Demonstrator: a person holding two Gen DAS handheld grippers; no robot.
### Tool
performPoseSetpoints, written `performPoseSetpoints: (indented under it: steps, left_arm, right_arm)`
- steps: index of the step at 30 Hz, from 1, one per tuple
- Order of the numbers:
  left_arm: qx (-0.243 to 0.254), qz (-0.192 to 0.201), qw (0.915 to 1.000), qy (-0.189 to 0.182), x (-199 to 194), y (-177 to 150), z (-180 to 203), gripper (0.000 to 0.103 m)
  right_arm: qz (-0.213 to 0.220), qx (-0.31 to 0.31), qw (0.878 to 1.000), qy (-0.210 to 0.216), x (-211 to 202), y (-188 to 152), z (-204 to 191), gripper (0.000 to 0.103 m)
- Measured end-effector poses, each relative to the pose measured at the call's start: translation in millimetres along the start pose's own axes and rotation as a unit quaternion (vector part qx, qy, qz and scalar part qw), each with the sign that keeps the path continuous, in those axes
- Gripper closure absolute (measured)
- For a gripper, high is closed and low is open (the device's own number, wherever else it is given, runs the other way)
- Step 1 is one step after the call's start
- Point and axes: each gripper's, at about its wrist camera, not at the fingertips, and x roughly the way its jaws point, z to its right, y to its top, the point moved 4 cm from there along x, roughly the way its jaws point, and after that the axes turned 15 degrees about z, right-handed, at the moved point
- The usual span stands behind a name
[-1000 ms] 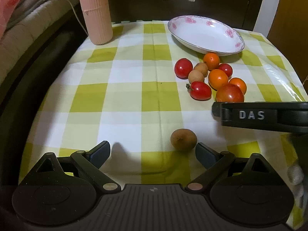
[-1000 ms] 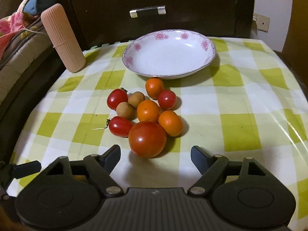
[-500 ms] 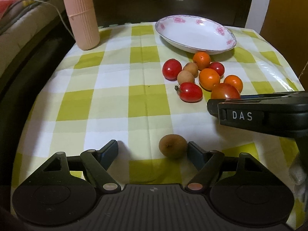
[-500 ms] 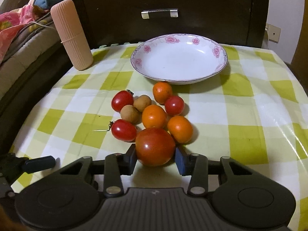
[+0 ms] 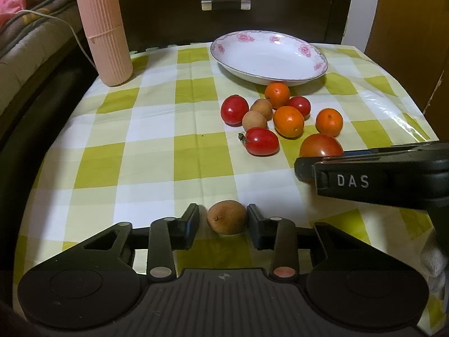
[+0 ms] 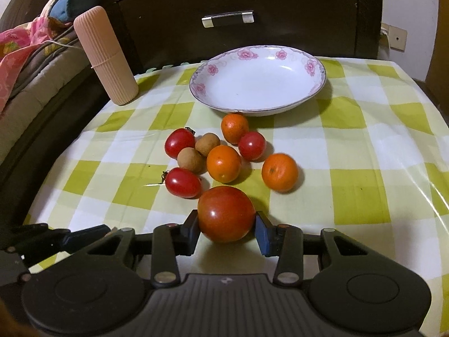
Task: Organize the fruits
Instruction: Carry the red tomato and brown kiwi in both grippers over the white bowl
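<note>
My right gripper (image 6: 226, 227) is shut on a large red tomato (image 6: 226, 214) and holds it just above the checked cloth. My left gripper (image 5: 223, 221) has closed around a brown longan (image 5: 227, 216) near the front edge; the right finger touches it, a small gap shows at the left finger. A cluster of small tomatoes, oranges and two longans (image 6: 221, 151) lies in front of an empty flowered white dish (image 6: 258, 80). The right gripper's body (image 5: 378, 177) shows at the right of the left wrist view, partly hiding the large tomato (image 5: 321, 146).
A tall ribbed pink cylinder (image 6: 105, 56) stands at the back left of the table. A dark wooden drawer front with a metal handle (image 6: 227, 18) is behind the dish. Bedding lies off the table's left edge (image 6: 25, 64).
Both grippers closed: the right one onto the large tomato and pulled it back from the cluster; the left one narrowed around the lone longan. One orange rolled slightly right.
</note>
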Motion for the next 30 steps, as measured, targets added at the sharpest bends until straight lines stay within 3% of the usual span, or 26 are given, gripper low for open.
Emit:
performPoseSetpoints:
  steps: [10,15,23,30]
  left_arm:
    - [0.013,-0.014,0.9998,0.001,-3,1,2,0.066]
    - [0.012,-0.001,0.9999,0.001,-12,13,3,0.066]
    - [-0.03,0.002,0.9995,-0.009,-20,29,-3,0.066]
    - [-0.044,0.015,0.9985,-0.028,4,65,-6,0.066]
  right_arm:
    - [-0.001,0.0,1.0,0.001,-10,-3,1,0.063]
    - [-0.002,0.024,1.0,0.002,-25,-3,10,0.063]
    - [0.035,0.022,0.999,-0.019,-64,19,16,0.063]
    - [0.047,0.032,0.998,-0.03,-53,40,21,0.063]
